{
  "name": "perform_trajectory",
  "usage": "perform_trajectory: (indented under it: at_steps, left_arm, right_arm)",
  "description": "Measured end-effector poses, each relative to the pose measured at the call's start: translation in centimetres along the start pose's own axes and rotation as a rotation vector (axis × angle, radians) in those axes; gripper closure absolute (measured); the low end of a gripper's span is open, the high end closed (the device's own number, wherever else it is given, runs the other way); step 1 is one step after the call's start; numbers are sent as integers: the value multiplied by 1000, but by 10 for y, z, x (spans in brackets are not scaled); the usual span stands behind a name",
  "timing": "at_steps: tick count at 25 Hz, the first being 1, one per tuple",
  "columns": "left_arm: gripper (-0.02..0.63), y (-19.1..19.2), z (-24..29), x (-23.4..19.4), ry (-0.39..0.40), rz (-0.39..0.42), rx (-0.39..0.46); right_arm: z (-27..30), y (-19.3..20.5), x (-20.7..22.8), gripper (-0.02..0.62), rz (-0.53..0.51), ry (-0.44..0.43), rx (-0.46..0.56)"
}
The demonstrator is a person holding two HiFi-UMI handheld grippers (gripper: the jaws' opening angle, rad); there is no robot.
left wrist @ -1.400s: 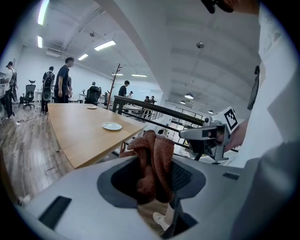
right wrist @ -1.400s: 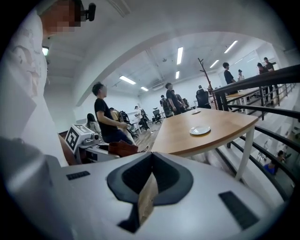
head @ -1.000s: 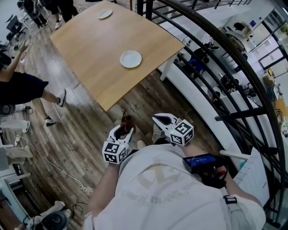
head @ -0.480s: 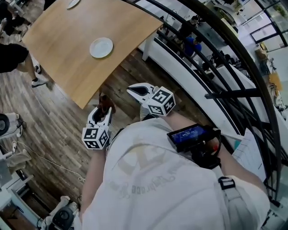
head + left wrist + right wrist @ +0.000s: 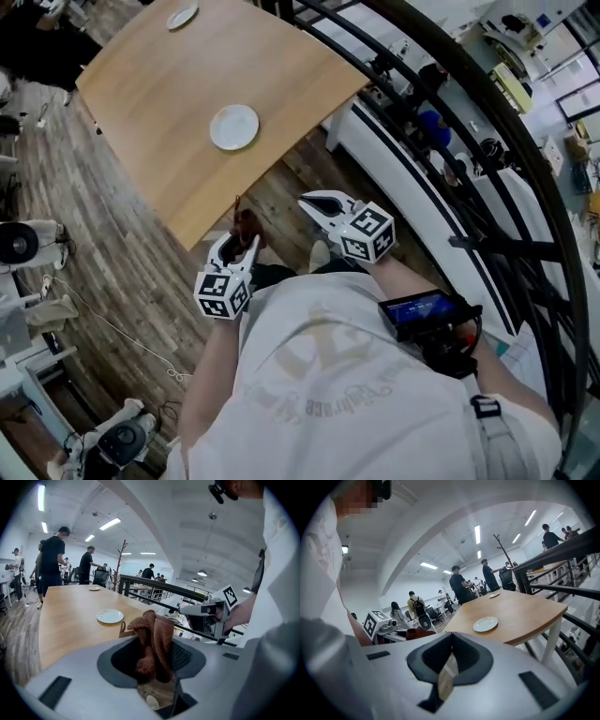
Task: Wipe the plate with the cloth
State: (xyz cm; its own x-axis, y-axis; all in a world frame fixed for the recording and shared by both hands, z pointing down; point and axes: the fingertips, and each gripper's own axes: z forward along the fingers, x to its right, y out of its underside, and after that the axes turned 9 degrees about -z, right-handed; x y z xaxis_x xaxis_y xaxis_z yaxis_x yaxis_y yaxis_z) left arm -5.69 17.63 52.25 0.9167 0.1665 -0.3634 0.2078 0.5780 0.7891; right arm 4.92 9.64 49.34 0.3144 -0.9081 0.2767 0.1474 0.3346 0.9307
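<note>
Plate (image 5: 233,127) lies alone on the wooden bench (image 5: 150,89), not far from the bench edge that faces the person, and well apart from both tools. A second plate (image 5: 182,16) lies at the far end of the bench. Nothing touches the near plate, so the wiping is not begun.

The cloth (image 5: 246,223), a red-brown bunch, stands up between the jaws of the left tool (image 5: 242,251), which are closed on its lower part; most of the cloth is loose above them. The right tool (image 5: 314,201) has its jaws together and holds nothing.

I think the first danger is the plate itself: it looks light and the bench top looks smooth, so a push from the cloth can slide it toward the edge if the right tool does not steady it. The second danger is the cloth: it is pinched only low, so the rubbing can pull it out of the jaws.
</note>
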Motion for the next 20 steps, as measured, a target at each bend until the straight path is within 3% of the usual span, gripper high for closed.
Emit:
perform_trajectory:
  at_steps: [8, 20]
  left_arm:
    - [437, -29, 25, 2, -9, -10, -21]
    - [437, -67, 73, -63, -17, -37, -3]
  right_arm:
    - [-6, -3, 36, 581, 55, 14, -15]
    - [50, -11, 76, 581, 45, -20, -64]
